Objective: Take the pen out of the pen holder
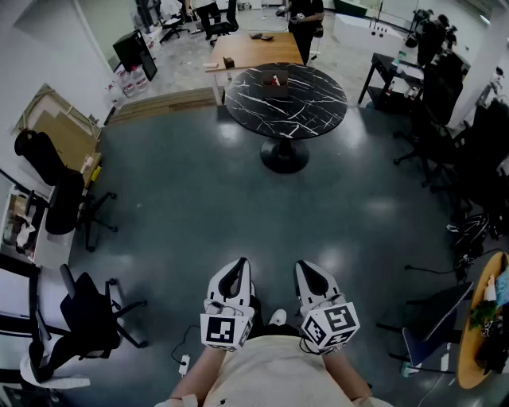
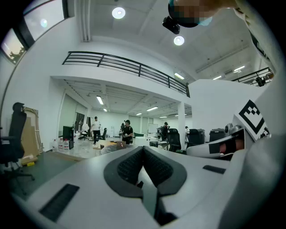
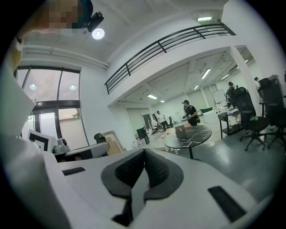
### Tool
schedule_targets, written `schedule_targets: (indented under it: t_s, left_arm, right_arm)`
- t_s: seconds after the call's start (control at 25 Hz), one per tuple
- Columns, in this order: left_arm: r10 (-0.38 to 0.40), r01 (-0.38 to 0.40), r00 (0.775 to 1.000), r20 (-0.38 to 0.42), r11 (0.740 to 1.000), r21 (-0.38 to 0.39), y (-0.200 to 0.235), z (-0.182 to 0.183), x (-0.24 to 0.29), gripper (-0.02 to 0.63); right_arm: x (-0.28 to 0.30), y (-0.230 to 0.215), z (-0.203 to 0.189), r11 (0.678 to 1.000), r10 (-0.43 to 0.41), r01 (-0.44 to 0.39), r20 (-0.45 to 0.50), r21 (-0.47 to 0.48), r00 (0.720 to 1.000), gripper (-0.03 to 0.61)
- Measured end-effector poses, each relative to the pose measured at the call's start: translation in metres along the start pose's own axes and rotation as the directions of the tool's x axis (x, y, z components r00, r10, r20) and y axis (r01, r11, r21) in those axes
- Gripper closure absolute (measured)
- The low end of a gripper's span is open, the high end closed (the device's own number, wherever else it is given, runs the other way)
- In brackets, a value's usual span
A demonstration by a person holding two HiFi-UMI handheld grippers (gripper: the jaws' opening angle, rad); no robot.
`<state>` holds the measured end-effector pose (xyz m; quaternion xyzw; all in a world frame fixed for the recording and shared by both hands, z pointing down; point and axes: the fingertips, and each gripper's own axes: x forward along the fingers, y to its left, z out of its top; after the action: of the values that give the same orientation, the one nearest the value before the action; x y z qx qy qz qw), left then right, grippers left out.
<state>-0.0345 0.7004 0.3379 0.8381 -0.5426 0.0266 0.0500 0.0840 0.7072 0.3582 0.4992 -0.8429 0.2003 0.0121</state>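
Note:
A brown pen holder (image 1: 275, 83) stands on the round black marble table (image 1: 314, 107) far ahead across the floor; something red shows in it, too small to tell. The same table (image 3: 196, 133) shows in the right gripper view with the brown holder (image 3: 180, 131) on it. My left gripper (image 1: 235, 273) and right gripper (image 1: 312, 275) are held close to my body, side by side, far from the table. Both are shut with nothing between the jaws. The left gripper's tips (image 2: 143, 147) and the right gripper's tips (image 3: 144, 151) meet in their own views.
Black office chairs (image 1: 87, 306) stand at the left and several more (image 1: 445, 135) at the right. A wooden table (image 1: 250, 49) lies behind the round one, with a person (image 1: 305, 24) standing beside it. Cables (image 1: 183, 362) lie on the dark floor near my feet.

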Motion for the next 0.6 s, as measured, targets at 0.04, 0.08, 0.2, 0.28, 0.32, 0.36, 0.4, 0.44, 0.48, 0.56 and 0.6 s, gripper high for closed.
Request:
schedule_targets:
  t_s: [0.04,0.08,0.2,0.28,0.32,0.36,0.4,0.44,0.48,0.56,0.6]
  left_arm:
    - [0.002,-0.002,1.0,0.0,1.0,-0.005,0.006,-0.001,0.006,0.603]
    - [0.003,-0.003,1.0,0.0,1.0,-0.009,0.011,-0.002,0.012,0.603]
    - [0.001,-0.001,1.0,-0.001,1.0,-0.027,0.03,-0.005,0.034,0.603]
    - [-0.005,0.005,1.0,0.0,0.999,-0.047,0.044,-0.005,0.053,0.603]
    - [-0.009,0.009,1.0,0.001,0.998,-0.054,0.051,-0.005,0.064,0.603]
    - [-0.012,0.012,1.0,0.002,0.998,-0.058,0.06,-0.004,0.075,0.603]
    - [-0.015,0.015,1.0,0.006,0.998,-0.06,0.07,-0.003,0.086,0.603]
    - [-0.016,0.017,1.0,0.015,0.998,-0.065,0.081,-0.001,0.098,0.603]
    - [-0.015,0.017,0.999,0.033,0.997,-0.075,0.092,0.003,0.111,0.603]
    - [-0.01,0.018,0.997,0.075,0.994,-0.104,0.113,0.014,0.136,0.603]
    - [-0.013,0.022,0.996,0.088,0.994,-0.112,0.123,0.019,0.147,0.603]
  right_arm:
    - [0.007,-0.001,0.0,1.0,0.0,0.0,-0.003,0.0,1.0,0.561]
    - [0.014,-0.003,0.0,1.0,0.0,0.0,-0.006,0.0,1.0,0.561]
    - [0.04,-0.007,0.0,1.0,-0.004,0.004,-0.022,0.0,1.0,0.561]
    - [0.062,-0.012,0.005,1.0,-0.01,0.01,-0.028,-0.001,1.0,0.561]
    - [0.074,-0.015,0.008,1.0,-0.015,0.015,-0.029,-0.001,0.999,0.561]
    - [0.086,-0.017,0.012,1.0,-0.02,0.02,-0.029,-0.002,0.999,0.561]
    - [0.099,-0.019,0.015,1.0,-0.025,0.025,-0.028,-0.005,0.999,0.561]
    - [0.114,-0.02,0.019,1.0,-0.029,0.029,-0.027,-0.007,0.999,0.561]
    - [0.128,-0.021,0.024,0.999,-0.033,0.032,-0.026,-0.011,0.999,0.561]
    - [0.156,-0.023,0.034,0.999,-0.04,0.04,-0.026,-0.023,0.999,0.561]
    - [0.169,-0.024,0.04,0.999,-0.045,0.044,-0.024,-0.03,0.999,0.561]
